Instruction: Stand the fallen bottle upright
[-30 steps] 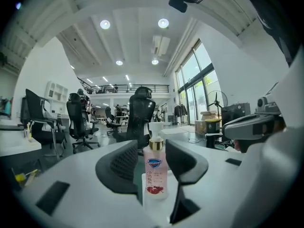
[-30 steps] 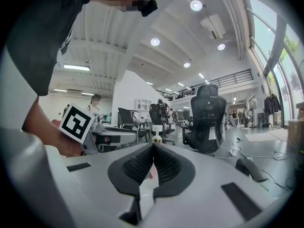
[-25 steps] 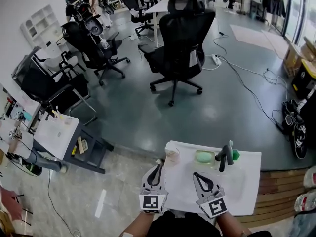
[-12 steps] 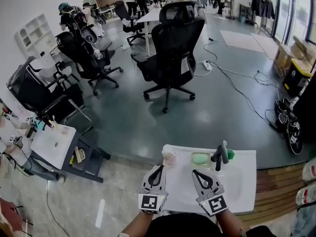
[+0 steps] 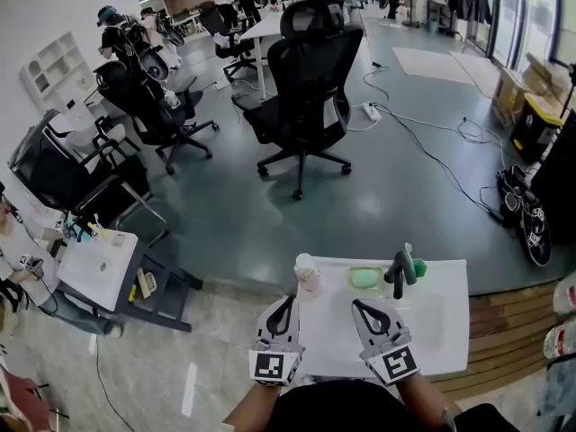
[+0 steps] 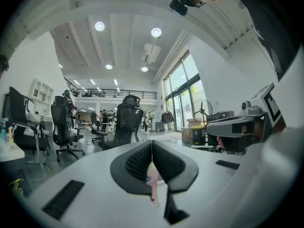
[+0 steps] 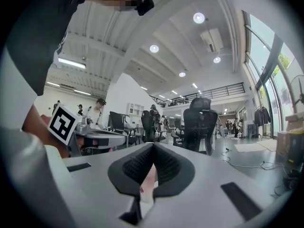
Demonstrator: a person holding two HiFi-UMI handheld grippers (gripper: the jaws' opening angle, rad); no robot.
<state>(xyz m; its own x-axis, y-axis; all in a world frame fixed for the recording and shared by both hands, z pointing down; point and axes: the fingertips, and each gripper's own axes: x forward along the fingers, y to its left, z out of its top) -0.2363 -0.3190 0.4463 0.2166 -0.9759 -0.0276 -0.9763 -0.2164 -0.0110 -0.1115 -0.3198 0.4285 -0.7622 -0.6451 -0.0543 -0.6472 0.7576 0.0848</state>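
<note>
No legible text, label, brand or number anywhere.

left tongs (image 5: pixel 289 301): I read them low and left of centre in the head view, pointing level and away from me; the jaws meet at the tips and grip nothing.
right tongs (image 5: pixel 358 306): they sit beside the left pair but apart from it, also level; the tips are pressed together and nothing is pinched.
left cube (image 5: pixel 274 365): it is at the rear of the tongs, marker face up.
right cube (image 5: pixel 396 364): same, angled slightly outward.
left forearm (image 5: pixel 255 409): it enters from the bottom edge.
right forearm (image 5: pixel 425 405): likewise, and the two converge toward my body.
</note>
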